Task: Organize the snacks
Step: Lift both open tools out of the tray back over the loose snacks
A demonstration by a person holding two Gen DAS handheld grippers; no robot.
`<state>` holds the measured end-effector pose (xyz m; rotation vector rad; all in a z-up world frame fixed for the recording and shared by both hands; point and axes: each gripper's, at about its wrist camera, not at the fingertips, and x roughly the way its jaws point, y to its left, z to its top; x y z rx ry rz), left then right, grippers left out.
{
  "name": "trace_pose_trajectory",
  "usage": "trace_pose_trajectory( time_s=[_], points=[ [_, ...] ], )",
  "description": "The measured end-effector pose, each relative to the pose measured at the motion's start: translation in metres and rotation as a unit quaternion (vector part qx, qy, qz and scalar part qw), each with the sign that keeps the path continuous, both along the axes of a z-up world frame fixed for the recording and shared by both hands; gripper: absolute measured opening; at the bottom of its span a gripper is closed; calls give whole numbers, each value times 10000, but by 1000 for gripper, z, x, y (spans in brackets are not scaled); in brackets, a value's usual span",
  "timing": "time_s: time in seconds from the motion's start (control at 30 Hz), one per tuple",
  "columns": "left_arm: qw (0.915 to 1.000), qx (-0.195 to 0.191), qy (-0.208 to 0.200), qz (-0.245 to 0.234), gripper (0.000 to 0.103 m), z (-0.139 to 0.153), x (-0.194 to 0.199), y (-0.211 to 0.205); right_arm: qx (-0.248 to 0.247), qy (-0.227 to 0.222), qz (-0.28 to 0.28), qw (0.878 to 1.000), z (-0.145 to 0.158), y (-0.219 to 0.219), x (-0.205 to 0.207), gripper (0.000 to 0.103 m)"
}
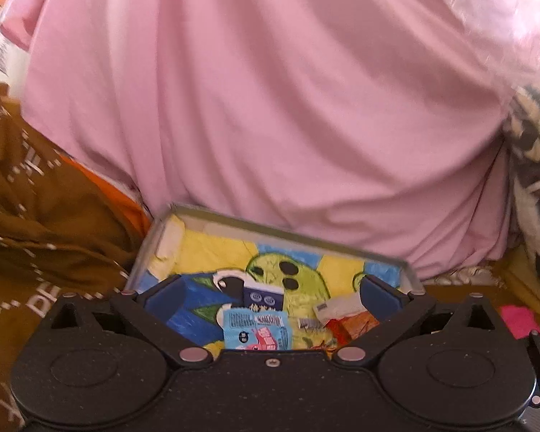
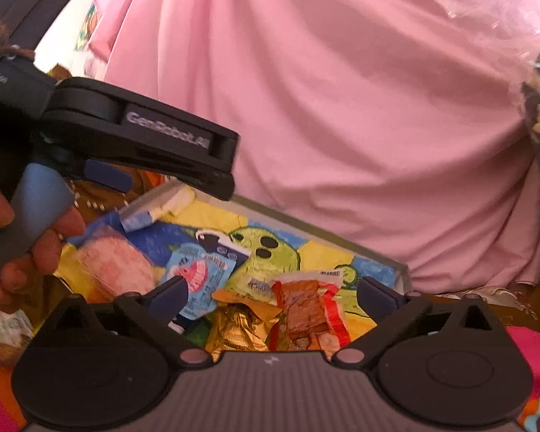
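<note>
Left wrist view: left gripper point(image 1: 270, 293) hangs low over the tray point(image 1: 154, 237), fingers spread wide w/ nothing between them. Probably poised that way so either pad can drop around a packet. The snacks sit in the tray's near half, on a cartoon-print liner: blue pouch point(image 1: 257, 329) centre, dark carton point(image 1: 262, 297) just behind and touching it, red wrapper point(image 1: 345, 320) to the right. All loose, overlapping a bit, none in a grip. Pink cloth point(image 1: 270, 90) bulges right behind the tray's far rim; brown fabric point(image 1: 36, 216) on the left.

Right wrist view: right gripper point(image 2: 270, 293) also hovers over the same tray point(image 2: 401, 270), fingers wide, empty. Below it: red wrapper point(image 2: 307, 309) and gold wrapper point(image 2: 239, 324) side by side, touching; blue pouch point(image 2: 198, 277) by the left finger. A pink packet point(image 2: 117, 266) lies at the tray's left end, near the hand point(image 2: 36, 252) that holds the left gripper's handle. Left gripper point(image 2: 144, 136) crosses the upper left here; its tips aren't visible from this angle.

Judgement: snacks are gathered in the tray but jumbled; sorting looks mid-way. Both grippers look set for a next pick, the red wrapper being closest to the right one.
</note>
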<state>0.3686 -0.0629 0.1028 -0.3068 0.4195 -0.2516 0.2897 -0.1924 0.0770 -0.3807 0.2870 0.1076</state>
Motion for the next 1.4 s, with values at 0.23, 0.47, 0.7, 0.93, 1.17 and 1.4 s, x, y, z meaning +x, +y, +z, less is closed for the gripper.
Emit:
trace_pose_trajectory(
  time_s=[0.23, 0.47, 0.7, 0.93, 1.17, 1.4],
  points=[
    [9996, 63, -157, 225, 102, 17, -46, 23, 382, -143, -29, 9992, 15, 7, -37, 103],
    [9983, 426, -142, 375, 102, 20, -99, 46, 922, -204, -194, 9953, 24, 11, -83, 103],
    [9970, 676, 52, 374, 102, 4, -151, 67, 1197, 11, -537, 9914, 13, 5, -127, 103],
    [9942, 960, 397, 265, 102, -27, -193, 83, 1275, 409, -829, 9875, -10, -2, -167, 103],
    [9888, 1292, 717, 204, 102, -62, -235, 98, 1353, 888, -984, 9819, -36, 2, -196, 103],
    [9843, 1421, 1036, 169, 102, -86, -268, 102, 1453, 1447, -1074, 9728, -63, 9, -218, 103]
  ],
)
